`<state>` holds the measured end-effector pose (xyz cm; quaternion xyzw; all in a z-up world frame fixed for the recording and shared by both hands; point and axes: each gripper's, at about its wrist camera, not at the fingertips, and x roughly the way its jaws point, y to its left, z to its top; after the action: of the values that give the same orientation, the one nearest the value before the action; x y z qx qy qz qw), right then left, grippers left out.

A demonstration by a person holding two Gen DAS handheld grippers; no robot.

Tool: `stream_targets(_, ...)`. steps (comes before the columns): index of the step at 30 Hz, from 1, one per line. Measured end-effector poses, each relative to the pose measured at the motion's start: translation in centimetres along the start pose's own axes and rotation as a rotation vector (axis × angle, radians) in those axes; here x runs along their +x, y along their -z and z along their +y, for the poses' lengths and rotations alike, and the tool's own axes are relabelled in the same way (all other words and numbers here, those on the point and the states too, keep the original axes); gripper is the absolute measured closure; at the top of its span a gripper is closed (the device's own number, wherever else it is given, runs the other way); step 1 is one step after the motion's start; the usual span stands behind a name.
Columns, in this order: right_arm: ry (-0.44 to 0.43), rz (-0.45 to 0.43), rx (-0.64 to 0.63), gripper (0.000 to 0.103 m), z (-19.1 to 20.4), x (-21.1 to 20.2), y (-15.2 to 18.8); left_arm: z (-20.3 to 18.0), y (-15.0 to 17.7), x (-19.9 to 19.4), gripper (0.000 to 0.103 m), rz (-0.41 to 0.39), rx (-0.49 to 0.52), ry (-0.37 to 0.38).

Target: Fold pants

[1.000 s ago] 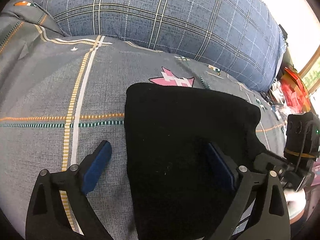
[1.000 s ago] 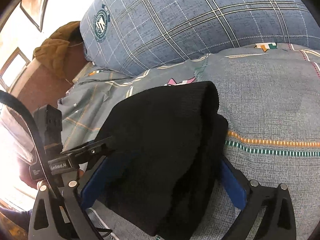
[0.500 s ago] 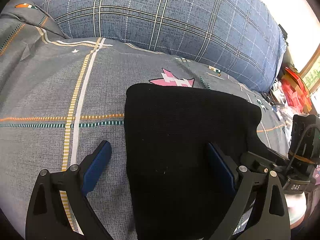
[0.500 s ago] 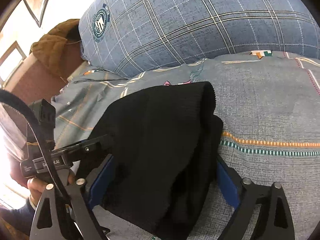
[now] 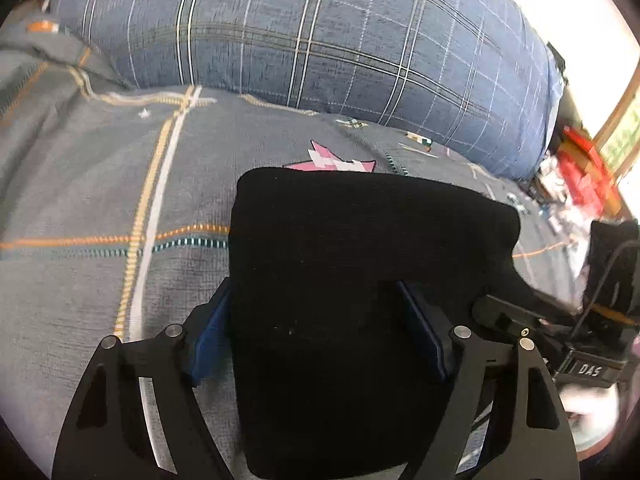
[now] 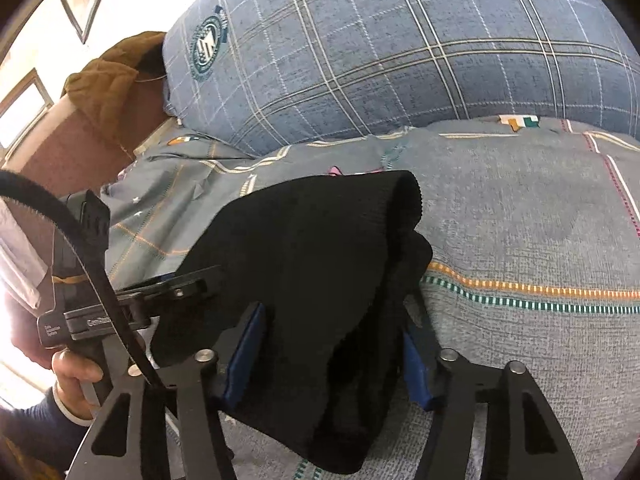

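Observation:
The black pants [image 5: 360,264] lie folded into a thick bundle on the grey patterned bed sheet [image 5: 100,200]. My left gripper [image 5: 320,336] has its blue pads closing around the bundle's near left part; the left pad [image 5: 208,344] touches the fabric edge. In the right wrist view the pants [image 6: 312,264] hang over my right gripper [image 6: 332,352], whose blue pads [image 6: 246,356] press on the bundle's near right end. Each gripper shows in the other's view.
A large blue plaid pillow [image 5: 320,40] lies across the back of the bed. A brown garment [image 6: 108,80] hangs at the far left over the bed's end. Red items [image 5: 580,164] clutter the far right beside the bed.
Both grippers have narrowed from wide open onto the black bundle. The left pad of the left gripper has moved in against the fabric edge. The bundle sits slightly raised at its near end.

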<state>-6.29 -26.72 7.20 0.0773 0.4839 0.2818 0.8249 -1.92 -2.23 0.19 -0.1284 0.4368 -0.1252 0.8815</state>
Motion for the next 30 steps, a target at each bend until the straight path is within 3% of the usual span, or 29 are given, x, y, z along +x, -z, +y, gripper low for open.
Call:
stream_targets(7, 0.017, -0.01, -0.022, 0.049, 1.0, -0.7, 0.0, -0.2, 0.0, -1.2, 0.038, -0.031, 0.012, -0.004)
stream_targets(21, 0.01, -0.028, -0.059, 0.051, 2.5, -2.9, -0.1, -0.8, 0.2, -3.1, 0.04, -0.038, -0.015, 0.055)
stream_targets(30, 0.03, -0.057, -0.089, 0.051, 3.8, -4.2, -0.3, -2.5, 0.3, -5.1, 0.04, -0.083, 0.034, 0.033)
